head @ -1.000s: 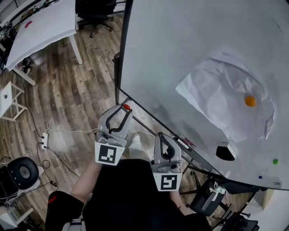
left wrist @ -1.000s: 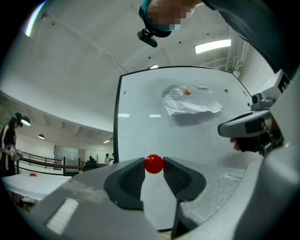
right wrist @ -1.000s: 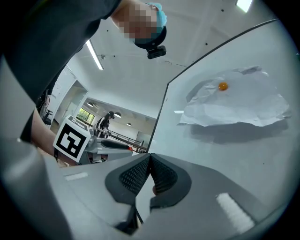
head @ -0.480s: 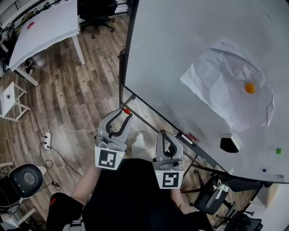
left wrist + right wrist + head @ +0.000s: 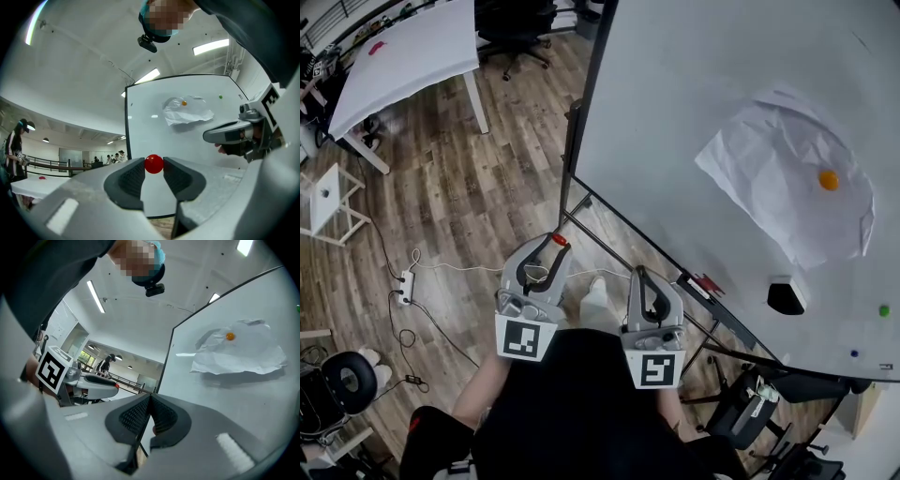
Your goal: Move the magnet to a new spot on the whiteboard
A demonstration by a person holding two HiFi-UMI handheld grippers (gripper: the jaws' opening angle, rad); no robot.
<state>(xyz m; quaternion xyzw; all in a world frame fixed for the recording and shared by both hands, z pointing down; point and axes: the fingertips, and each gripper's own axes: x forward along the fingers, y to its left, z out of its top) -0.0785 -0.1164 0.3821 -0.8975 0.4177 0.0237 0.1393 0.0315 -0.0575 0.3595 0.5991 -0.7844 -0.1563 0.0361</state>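
My left gripper (image 5: 551,246) is shut on a small red ball magnet (image 5: 560,240), held at waist height short of the whiteboard (image 5: 694,94). In the left gripper view the red magnet (image 5: 153,164) sits pinched between the two dark pads (image 5: 129,177). My right gripper (image 5: 639,275) is beside it, shut with nothing between its pads (image 5: 136,414). On the board an orange magnet (image 5: 829,179) pins a crumpled white paper (image 5: 778,178). A green magnet (image 5: 884,310) and a blue one (image 5: 854,353) sit lower on the board.
A black eraser (image 5: 787,297) clings to the board above its tray, where red markers (image 5: 705,283) lie. A white table (image 5: 412,56), a black stool (image 5: 347,380) and a power strip (image 5: 405,281) with cables stand on the wooden floor at the left. A person (image 5: 16,145) stands far off.
The head view has swung so the whiteboard sits further right in the picture. Both grippers have stayed near the body, the left one still holding the red magnet.
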